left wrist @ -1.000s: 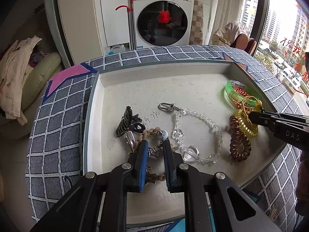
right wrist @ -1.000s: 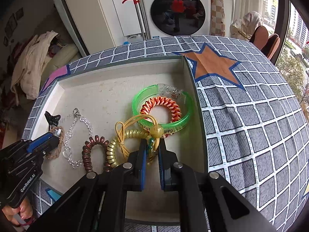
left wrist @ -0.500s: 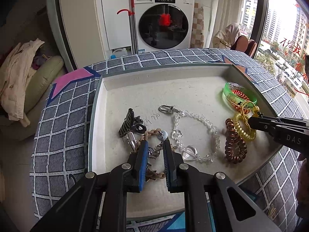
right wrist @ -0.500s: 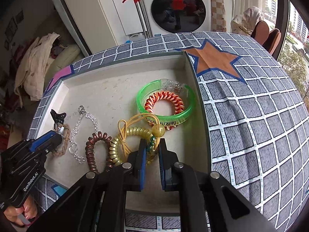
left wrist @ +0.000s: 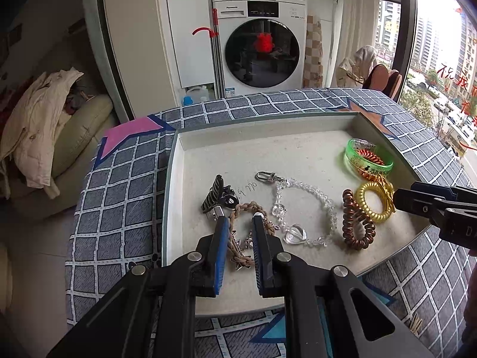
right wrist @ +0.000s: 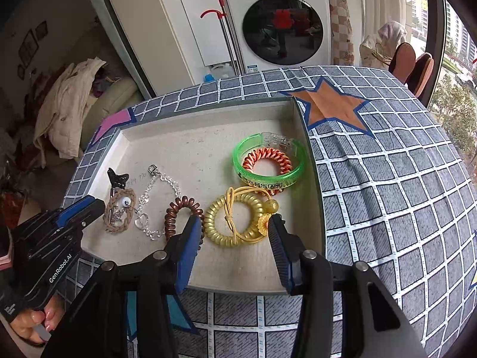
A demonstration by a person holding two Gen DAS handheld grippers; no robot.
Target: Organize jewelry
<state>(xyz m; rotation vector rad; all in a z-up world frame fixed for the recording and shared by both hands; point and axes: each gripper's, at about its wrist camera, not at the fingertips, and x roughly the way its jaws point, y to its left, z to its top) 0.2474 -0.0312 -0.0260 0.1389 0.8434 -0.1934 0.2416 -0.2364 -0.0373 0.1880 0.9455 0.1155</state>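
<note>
A shallow white tray (right wrist: 208, 131) holds the jewelry. From left: a black hair claw (left wrist: 216, 194), a braided tan bracelet (left wrist: 249, 208) with charms, a crystal bead chain (left wrist: 310, 200), a brown coil tie (right wrist: 179, 214), a yellow coil tie with a gold cord and bead (right wrist: 235, 223), and a green bangle (right wrist: 268, 164) around an orange coil tie (right wrist: 266, 161). My left gripper (left wrist: 240, 222) is open, its fingers either side of the braided bracelet. My right gripper (right wrist: 235, 223) is open wide, straddling the yellow coil tie.
The tray sits on a grey checked cloth (right wrist: 387, 179) with an orange star (right wrist: 331, 107) and a pink patch (left wrist: 131, 131). A washing machine (left wrist: 262, 50) stands behind. A sofa with clothes (left wrist: 44, 125) is at the left.
Both grippers have opened, the right one wide, letting go of the yellow tie's gold cord. Both have drawn back slightly from the tray.
</note>
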